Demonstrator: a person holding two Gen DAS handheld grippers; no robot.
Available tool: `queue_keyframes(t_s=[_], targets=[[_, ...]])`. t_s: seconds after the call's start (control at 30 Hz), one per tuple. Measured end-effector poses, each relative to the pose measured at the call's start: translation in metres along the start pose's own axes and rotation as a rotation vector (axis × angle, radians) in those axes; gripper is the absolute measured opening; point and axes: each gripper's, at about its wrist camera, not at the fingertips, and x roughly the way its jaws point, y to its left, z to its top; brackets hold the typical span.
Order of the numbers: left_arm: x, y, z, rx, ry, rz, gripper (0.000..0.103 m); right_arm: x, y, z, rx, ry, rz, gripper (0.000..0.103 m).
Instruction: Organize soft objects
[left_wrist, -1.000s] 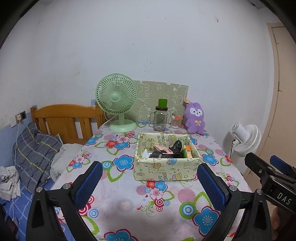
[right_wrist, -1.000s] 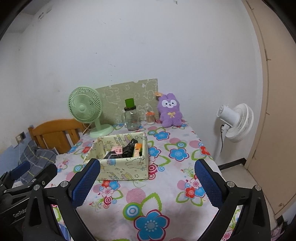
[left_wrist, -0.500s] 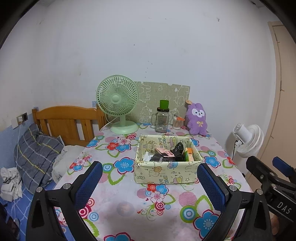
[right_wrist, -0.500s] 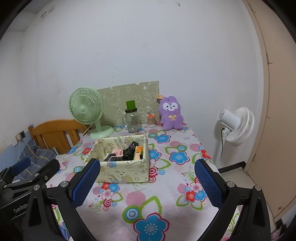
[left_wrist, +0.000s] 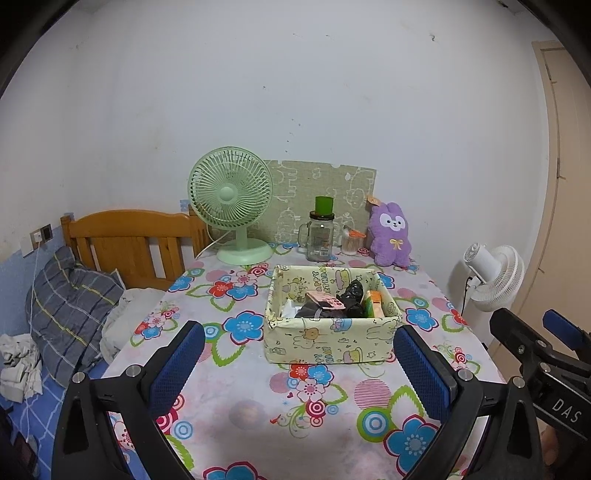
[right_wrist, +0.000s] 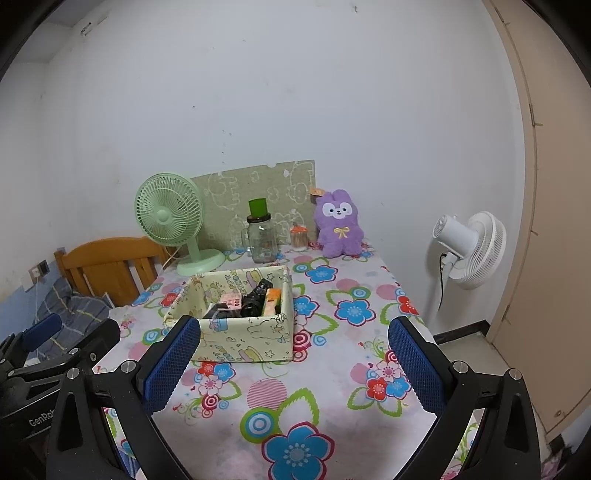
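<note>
Purple plush rabbit (left_wrist: 390, 234) sits far beyond both grippers' spread fingers (left_wrist: 177, 365) — untouched.

A matt floral cloth covers the table (left_wrist: 255, 373), the storage box (left_wrist: 332, 339) looks like soft printed fabric, the purple bunny (left_wrist: 390, 236) is fuzzy plush, the jar (left_wrist: 320, 240) is clear glossy glass, the desk fan (left_wrist: 231, 195) is smooth green plastic, and the headboard (left_wrist: 129, 236) is varnished wood.
</note>
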Motion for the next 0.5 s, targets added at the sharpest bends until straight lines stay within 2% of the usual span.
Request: queue_keyframes(t_s=[0.5], targets=[[0.0053,-0.0003,0.0086,0.030,-0.006,-0.022,0.103,0.0057,0.0023,0.0034,0.021,-0.011,-0.024,0.103]])
